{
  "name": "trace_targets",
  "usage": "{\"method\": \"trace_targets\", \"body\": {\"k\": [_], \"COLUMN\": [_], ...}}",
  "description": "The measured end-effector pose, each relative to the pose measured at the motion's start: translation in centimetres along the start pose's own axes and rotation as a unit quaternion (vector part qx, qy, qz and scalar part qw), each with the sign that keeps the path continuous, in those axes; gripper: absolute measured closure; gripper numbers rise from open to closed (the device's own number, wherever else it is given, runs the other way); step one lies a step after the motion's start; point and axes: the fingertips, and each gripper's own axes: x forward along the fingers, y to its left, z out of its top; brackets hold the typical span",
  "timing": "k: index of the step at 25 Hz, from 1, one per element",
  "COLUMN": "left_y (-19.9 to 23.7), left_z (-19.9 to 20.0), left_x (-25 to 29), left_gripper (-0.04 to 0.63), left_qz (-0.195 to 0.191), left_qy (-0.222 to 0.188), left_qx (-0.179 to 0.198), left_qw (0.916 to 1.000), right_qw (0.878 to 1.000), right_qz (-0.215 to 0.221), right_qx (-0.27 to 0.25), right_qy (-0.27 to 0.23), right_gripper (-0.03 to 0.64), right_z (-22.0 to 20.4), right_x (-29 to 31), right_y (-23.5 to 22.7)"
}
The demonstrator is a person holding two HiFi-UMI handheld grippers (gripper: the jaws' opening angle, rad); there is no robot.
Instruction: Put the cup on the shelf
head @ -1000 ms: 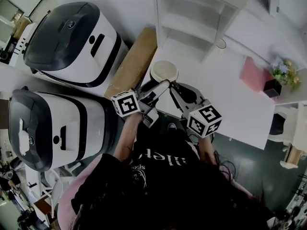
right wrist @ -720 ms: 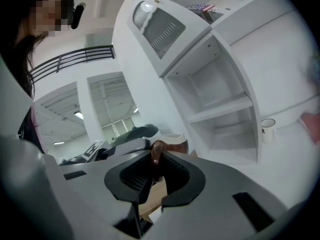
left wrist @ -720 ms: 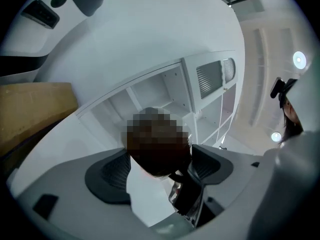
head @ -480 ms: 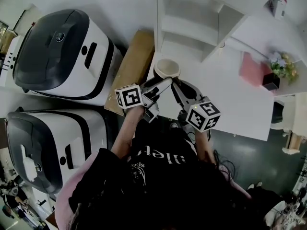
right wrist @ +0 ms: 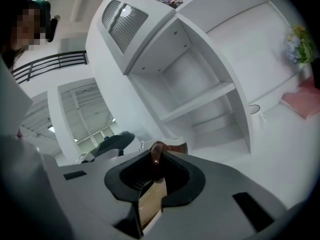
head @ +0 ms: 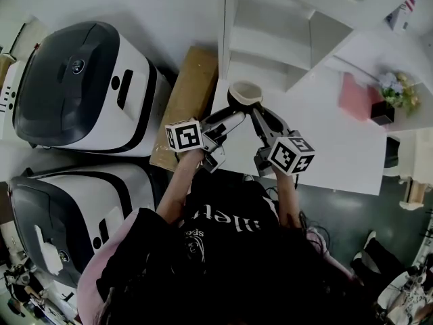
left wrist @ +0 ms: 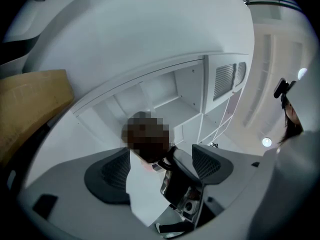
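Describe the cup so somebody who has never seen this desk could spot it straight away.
Find the white shelf unit standing on the white table. In front of its lowest open compartment, the right gripper has its tongs shut on the rim of the cup. The cup is round, pale outside with a brown rim, unlike the boxy white furniture around it.

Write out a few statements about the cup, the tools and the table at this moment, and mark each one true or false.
1. The right tool is shut on the cup. True.
2. The cup stands on the shelf. False: it is held in front of the shelf unit, over the white table.
3. The left tool has its jaws together. False: they are apart.
4. A pink item lies on the table near the flowers. True.
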Motion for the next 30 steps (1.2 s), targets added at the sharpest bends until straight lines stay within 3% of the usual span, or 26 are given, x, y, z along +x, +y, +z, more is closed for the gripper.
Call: {"method": "trace_targets", "body": {"k": [8,17,30], "left_y": [1.0,2.2,2.5], "left_z": [2.2,2.2,2.4], "left_x": [-1.3,-3.1,-3.7], "left_gripper": [0.209,0.209,0.209], "left_qz": [0.004,0.047,0.069], "left_qy": [-0.026,-0.004,0.016], "left_qx": [-0.006,0.041,0.076], "left_qw": [0.9997,0.9980,0.9945], "right_qw": [0.998,0.992,0.986], "right_qz": [-0.066,-0.114,-0.146], "right_qx": [0.000,-0.008,-0.022], "right_qy": [0.020,0.045,0.074], "right_gripper": [0.534,0.534,0.534], "right_z": [-0.7,-1.1,-2.6], "right_x": [4.4,10.4,14.3], "right_y": [-5.9,-12.3,-15.5]}}
